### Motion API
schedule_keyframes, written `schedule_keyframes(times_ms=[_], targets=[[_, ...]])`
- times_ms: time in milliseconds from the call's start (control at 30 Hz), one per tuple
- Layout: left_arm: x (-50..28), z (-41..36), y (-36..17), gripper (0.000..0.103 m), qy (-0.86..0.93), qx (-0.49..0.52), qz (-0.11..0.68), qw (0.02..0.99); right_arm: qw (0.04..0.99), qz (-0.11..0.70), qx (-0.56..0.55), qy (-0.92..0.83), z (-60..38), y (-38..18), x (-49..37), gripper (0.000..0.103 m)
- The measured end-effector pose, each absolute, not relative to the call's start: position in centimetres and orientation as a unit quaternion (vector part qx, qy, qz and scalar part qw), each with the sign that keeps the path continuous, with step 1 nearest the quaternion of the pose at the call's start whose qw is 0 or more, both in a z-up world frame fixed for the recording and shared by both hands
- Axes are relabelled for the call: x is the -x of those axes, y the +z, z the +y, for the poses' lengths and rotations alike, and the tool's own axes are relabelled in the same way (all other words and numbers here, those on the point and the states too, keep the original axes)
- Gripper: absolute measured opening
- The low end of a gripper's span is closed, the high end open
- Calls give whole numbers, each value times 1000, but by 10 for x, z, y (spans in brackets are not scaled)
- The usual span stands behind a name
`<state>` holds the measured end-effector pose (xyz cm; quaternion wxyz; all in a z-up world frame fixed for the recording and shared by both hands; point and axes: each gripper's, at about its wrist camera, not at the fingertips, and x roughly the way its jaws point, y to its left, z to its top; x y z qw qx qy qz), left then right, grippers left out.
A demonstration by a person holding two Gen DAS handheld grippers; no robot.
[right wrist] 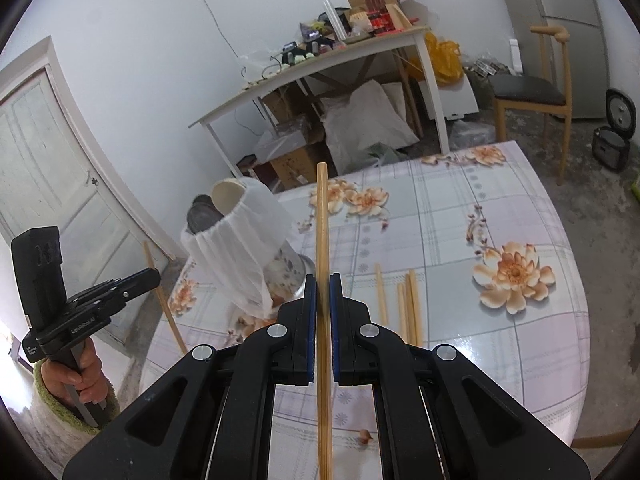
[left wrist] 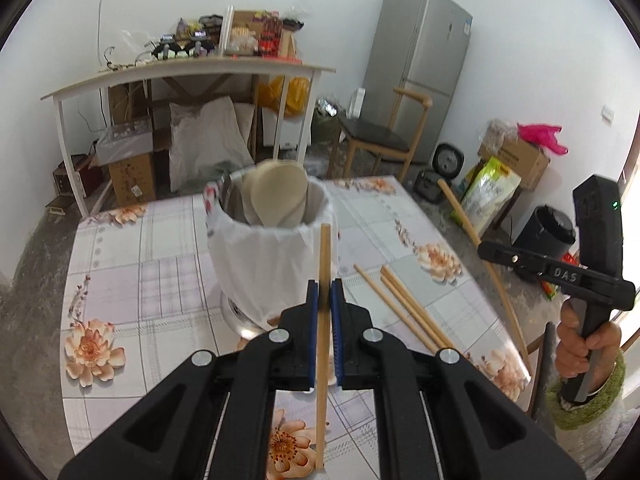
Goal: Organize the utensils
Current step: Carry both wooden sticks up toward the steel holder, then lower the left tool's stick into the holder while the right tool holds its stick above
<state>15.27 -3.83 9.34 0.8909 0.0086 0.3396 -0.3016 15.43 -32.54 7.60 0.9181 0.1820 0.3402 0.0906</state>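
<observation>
Each of the two black tongs, the left gripper [left wrist: 324, 292] and the right gripper [right wrist: 322, 288], pinches one thin, light, stiff wooden chopstick [left wrist: 323, 264] near its middle, just beside the white cloth-covered utensil pot [left wrist: 264, 264], where more chopsticks [left wrist: 404, 304] lie.

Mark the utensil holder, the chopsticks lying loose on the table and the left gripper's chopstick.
utensil holder [left wrist: 260, 264]: left wrist view, white wrapped side.
loose chopsticks [left wrist: 408, 304]: left wrist view, mid-shafts.
left gripper's chopstick [left wrist: 325, 252]: left wrist view, shaft above pads.

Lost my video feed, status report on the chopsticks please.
Left gripper shut on one chopstick; right gripper shut on another. Holder ahead, spoons inside. Loose chopsticks on table. Path clear.
</observation>
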Motion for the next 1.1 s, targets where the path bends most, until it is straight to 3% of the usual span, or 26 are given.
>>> schedule_keyframes(times_ms=[400,800,1100], targets=[[-147,-20,158,6,-328,34,269,905,924,317,-182,110,-319,98,-161,4],[-156,-5,246,6,-319,55,144,935,923,321,-178,113,-310,97,-167,4],[-194,-9,235,6,-271,33,133,953,923,317,-179,124,-310,101,-170,4]])
